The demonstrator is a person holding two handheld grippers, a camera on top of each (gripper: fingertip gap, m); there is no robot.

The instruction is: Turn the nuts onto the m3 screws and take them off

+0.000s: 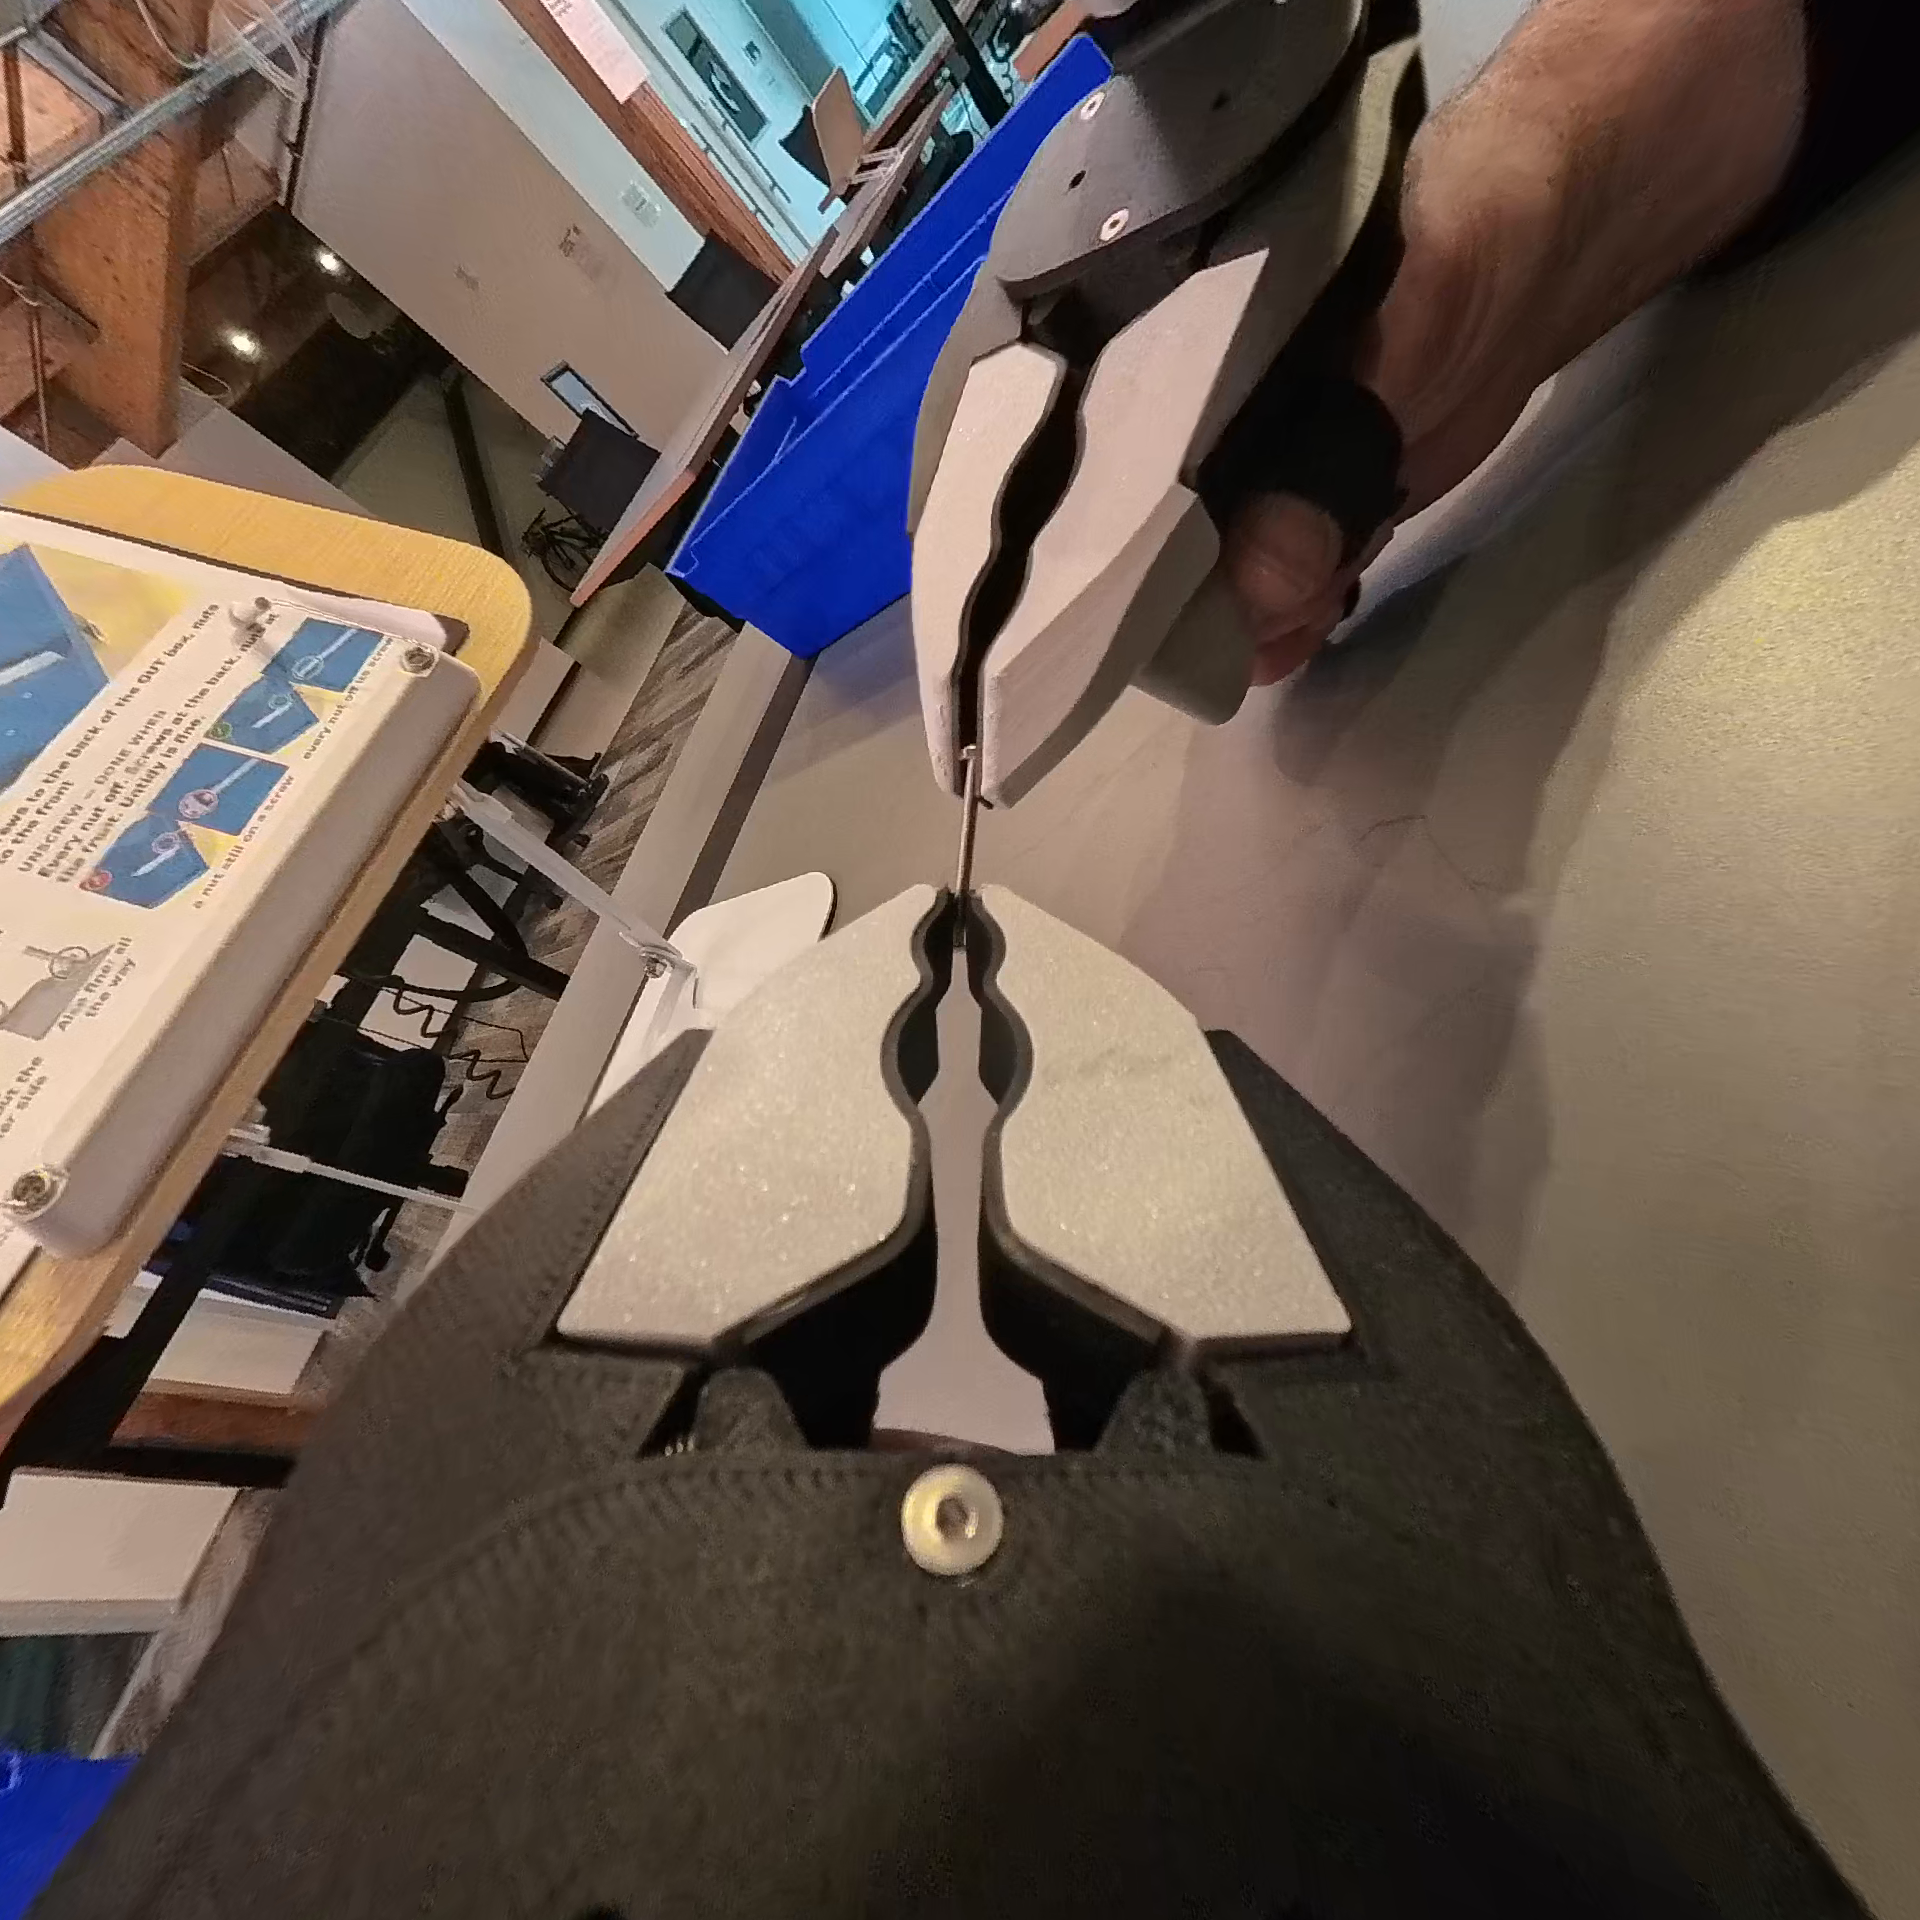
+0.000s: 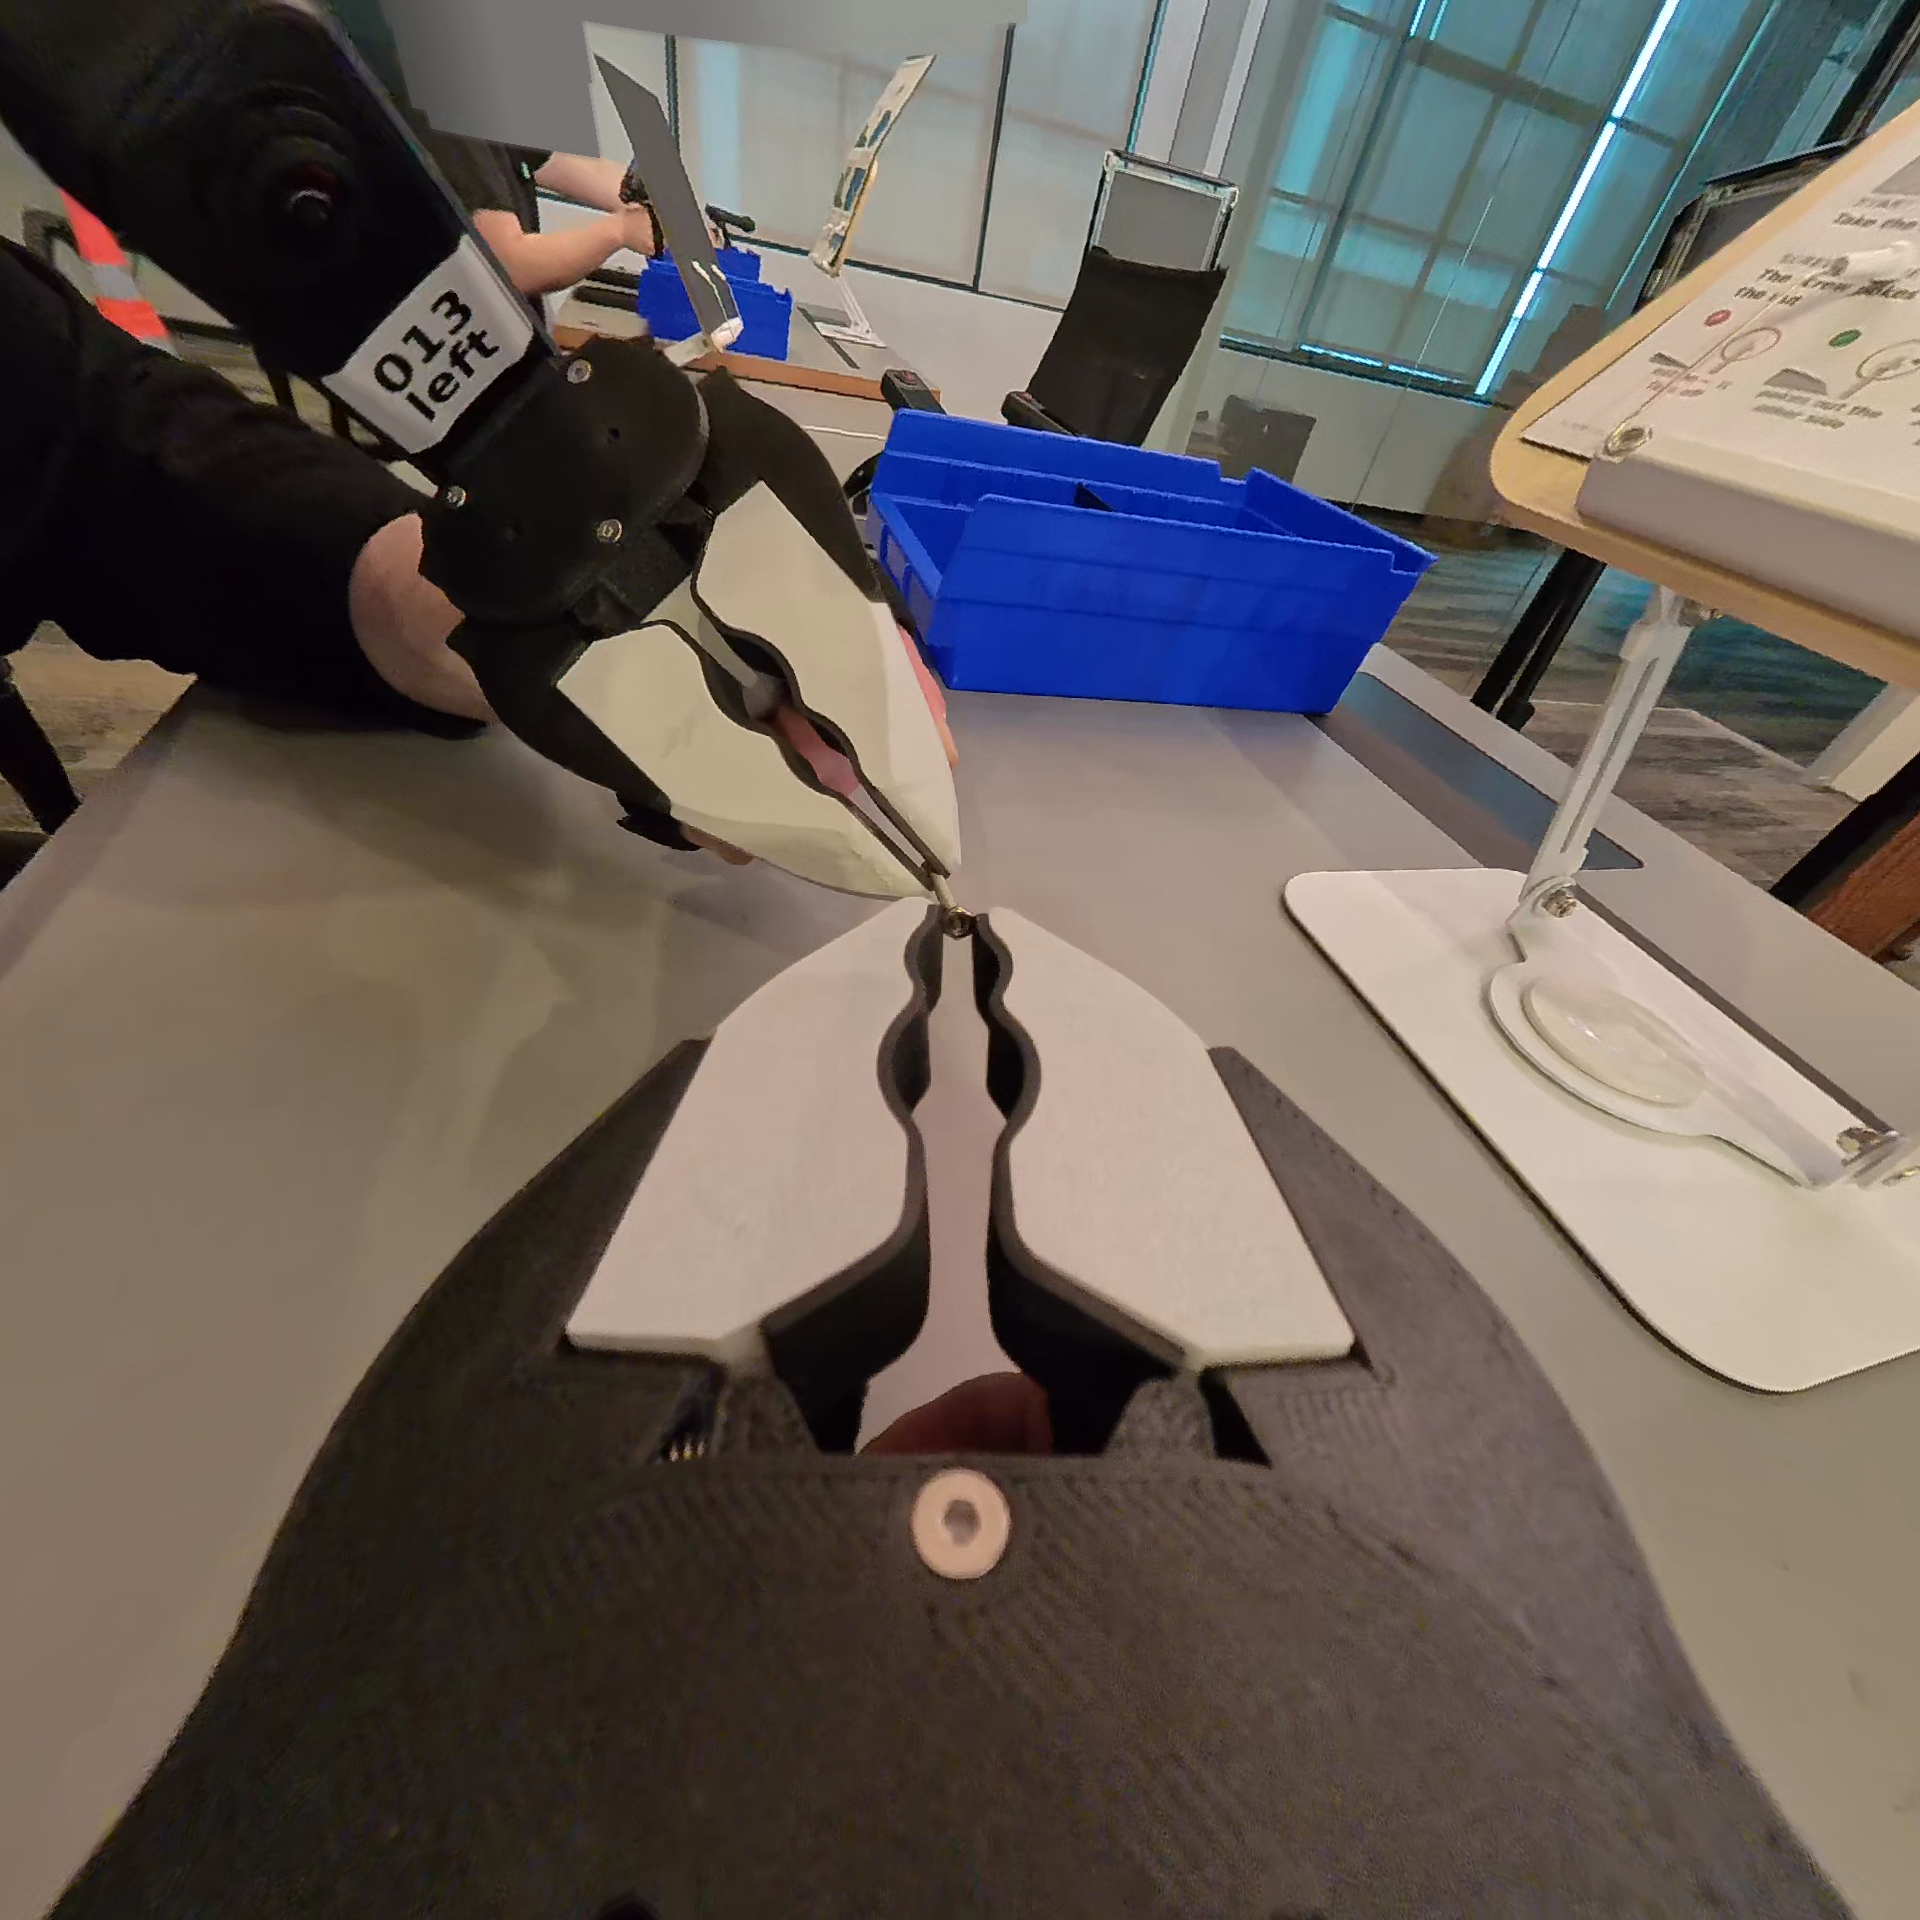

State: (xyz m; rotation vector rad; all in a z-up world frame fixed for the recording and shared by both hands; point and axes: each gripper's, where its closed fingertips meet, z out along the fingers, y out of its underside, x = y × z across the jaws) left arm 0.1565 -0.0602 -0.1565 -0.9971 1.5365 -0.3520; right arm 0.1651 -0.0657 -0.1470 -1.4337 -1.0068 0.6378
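Observation:
A thin metal M3 screw spans the short gap between my two grippers, above the grey table. My left gripper is shut on one end of the screw; it also shows in the right wrist view, coming in from the upper left. My right gripper is shut on a small nut at the screw's other end. In the left wrist view it comes down from above, tip to tip with the left gripper. How far the nut sits along the thread is hidden by the fingertips.
A blue bin stands at the back of the table. An instruction board on a white stand is at the right; it shows at the left in the left wrist view. A person works at a far table. Less than 4 cm separates the two grippers' tips.

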